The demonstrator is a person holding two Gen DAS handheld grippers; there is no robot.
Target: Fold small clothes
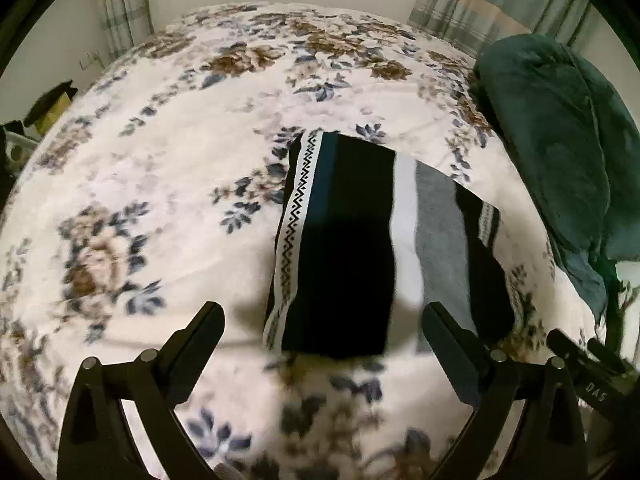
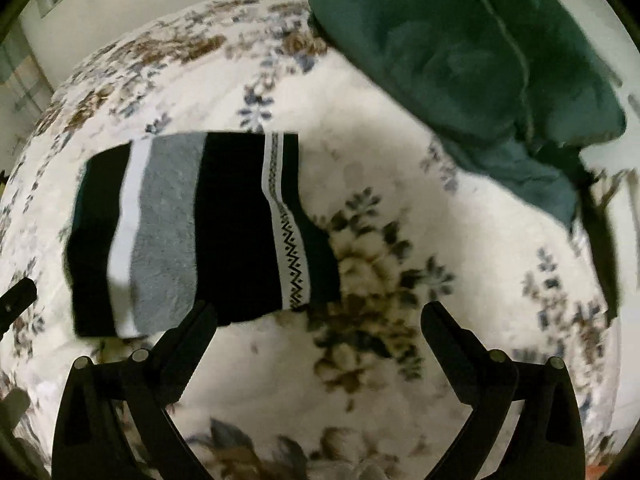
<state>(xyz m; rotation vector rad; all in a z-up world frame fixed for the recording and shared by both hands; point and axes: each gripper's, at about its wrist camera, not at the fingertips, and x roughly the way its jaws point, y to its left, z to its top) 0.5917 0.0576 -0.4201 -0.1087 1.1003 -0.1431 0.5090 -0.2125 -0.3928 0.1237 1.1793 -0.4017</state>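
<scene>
Both the left gripper (image 1: 322, 320) and right gripper (image 2: 318, 320) hover, fingers apart and empty, near the folded striped cloth (image 1: 352, 240) on the bed (image 1: 160, 168), so another fold likely needs fresh edge grasps.

Folded striped cloth (image 2: 192, 232), black, white, grey, zigzag band: left centre, flat on floral blanket (image 2: 400, 200). Teal blanket (image 2: 460, 52): upper right. Right gripper (image 2: 318, 316): bottom, jaws apart, empty.

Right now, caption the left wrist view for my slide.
Open left gripper hovers before a folded striped cloth on the floral blanket.
</scene>
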